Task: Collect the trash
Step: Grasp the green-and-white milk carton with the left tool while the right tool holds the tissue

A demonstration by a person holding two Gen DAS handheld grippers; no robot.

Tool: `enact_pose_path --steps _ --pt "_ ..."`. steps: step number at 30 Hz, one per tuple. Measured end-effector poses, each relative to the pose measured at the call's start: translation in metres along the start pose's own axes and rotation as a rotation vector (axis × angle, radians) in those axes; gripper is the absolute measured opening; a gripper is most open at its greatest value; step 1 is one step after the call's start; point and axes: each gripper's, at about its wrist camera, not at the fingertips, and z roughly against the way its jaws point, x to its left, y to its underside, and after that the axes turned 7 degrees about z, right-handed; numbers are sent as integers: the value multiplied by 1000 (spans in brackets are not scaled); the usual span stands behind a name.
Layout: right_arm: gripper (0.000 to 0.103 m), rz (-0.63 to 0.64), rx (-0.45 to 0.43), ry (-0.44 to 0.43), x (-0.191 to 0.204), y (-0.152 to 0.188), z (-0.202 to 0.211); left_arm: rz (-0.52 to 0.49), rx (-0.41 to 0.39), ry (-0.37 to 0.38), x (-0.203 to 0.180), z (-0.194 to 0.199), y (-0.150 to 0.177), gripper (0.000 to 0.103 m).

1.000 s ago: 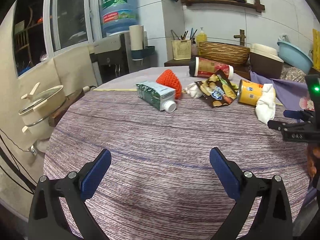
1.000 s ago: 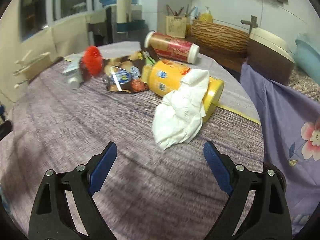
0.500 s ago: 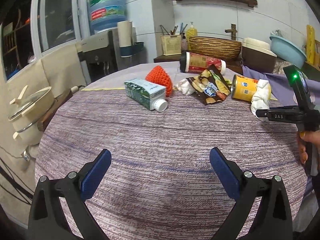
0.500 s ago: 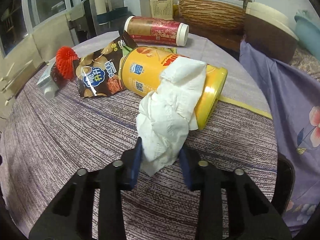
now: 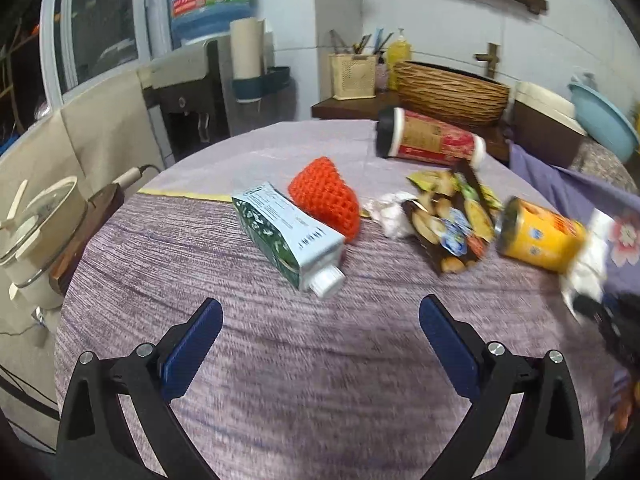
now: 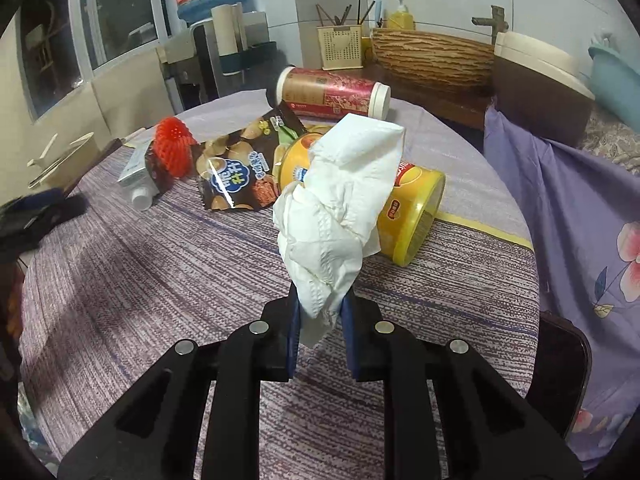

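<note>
My right gripper (image 6: pixel 320 320) is shut on a crumpled white tissue (image 6: pixel 340 208) and holds it up off the round table (image 6: pixel 160 280), in front of a yellow can (image 6: pixel 404 216) lying on its side. My left gripper (image 5: pixel 316 332) is open and empty, just short of a green-and-white carton (image 5: pixel 288 236). Behind the carton lie an orange foam net (image 5: pixel 326 198), a small white paper wad (image 5: pixel 390 214), a dark snack bag (image 5: pixel 452 224), the yellow can (image 5: pixel 540 232) and a red tube (image 5: pixel 432 144).
A purple flowered cloth (image 6: pixel 580 216) hangs at the table's right edge. A pot with a lid (image 5: pixel 36 232) stands left of the table. A wicker basket (image 5: pixel 448 92), water dispenser (image 5: pixel 192 92) and blue basin (image 5: pixel 600 120) are behind.
My right gripper closed on the tissue and lifted it off the yellow can. My left gripper moved forward toward the carton and stayed open.
</note>
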Motion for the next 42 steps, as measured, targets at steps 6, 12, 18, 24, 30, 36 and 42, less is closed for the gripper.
enact_pose_path --steps 6,12,18,24,30,36,42 --pt "19 13 -13 -21 5 9 11 69 106 -71 11 -60 -28 95" --pt "19 6 1 -35 4 20 12 220 195 17 27 -83 -43 92" --pt "19 3 2 -64 9 28 15 247 296 -16 35 -115 -50 71" --pt "19 8 -16 -82 13 33 26 268 287 -31 47 -109 -50 53" --pt "19 -4 -29 -102 10 44 33 268 249 12 60 -69 -15 52" --pt "19 1 -50 -117 12 54 41 255 159 48 65 -9 24 52" --pt "19 5 -87 -118 13 68 56 205 40 101 42 56 57 52"
